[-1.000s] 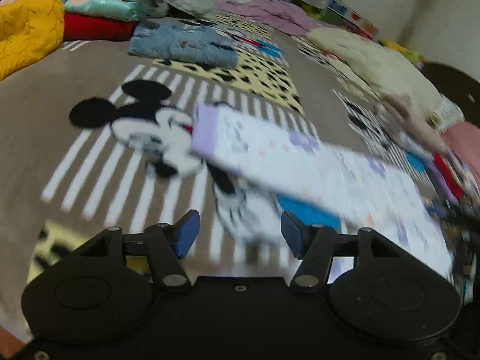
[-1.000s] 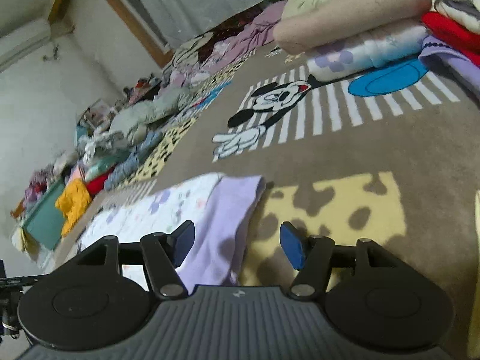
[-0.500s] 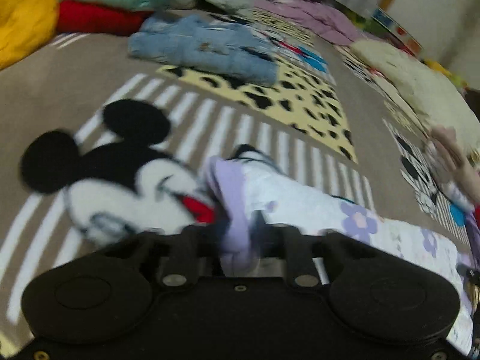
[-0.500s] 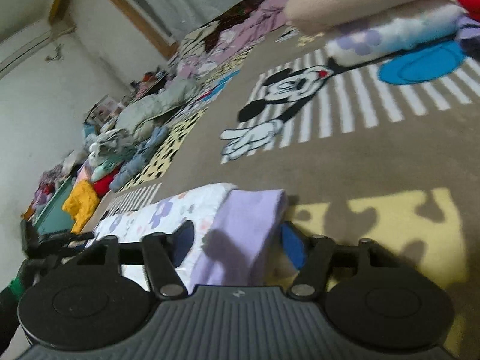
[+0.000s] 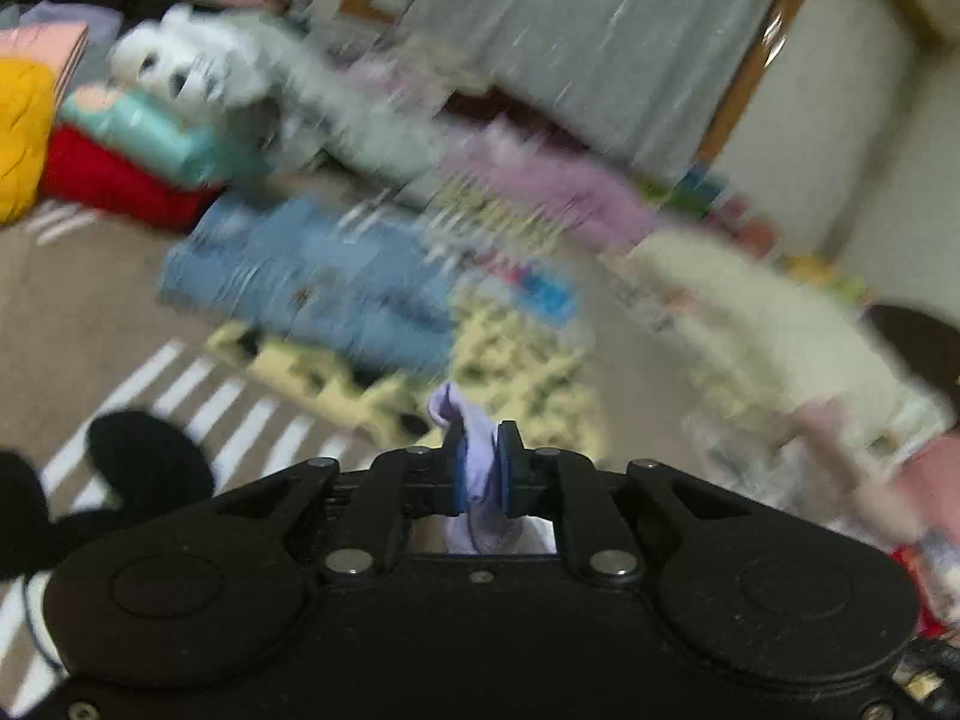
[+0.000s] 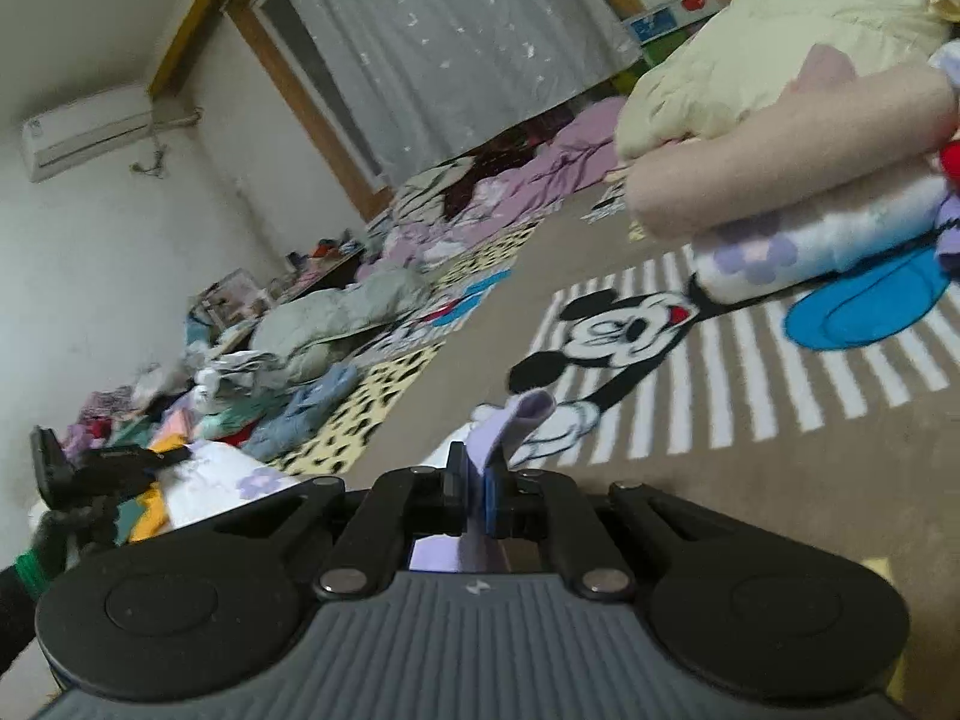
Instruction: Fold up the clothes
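Observation:
A white floral garment with lilac cuffs is held at both ends. My left gripper [image 5: 480, 456] is shut on one lilac cuff [image 5: 462, 414], which sticks up between the blue pads; this view is blurred. My right gripper [image 6: 474, 480] is shut on the other lilac cuff [image 6: 516, 420]. The garment's white floral body [image 6: 240, 480] stretches left in the right wrist view toward the left gripper [image 6: 102, 468]. Both ends are lifted off the brown Mickey Mouse rug [image 6: 750, 480].
Folded clothes are stacked at right [image 6: 810, 180]. A blue denim piece [image 5: 312, 288], red, teal and yellow folded items [image 5: 108, 174] and loose piles [image 6: 336, 318] lie on the rug's far side. A curtain [image 6: 456, 42] hangs behind.
Both grippers have shut on the lilac cuffs, which lay between open jaws before. Both have lifted and tilted upward, raising the garment off the rug.

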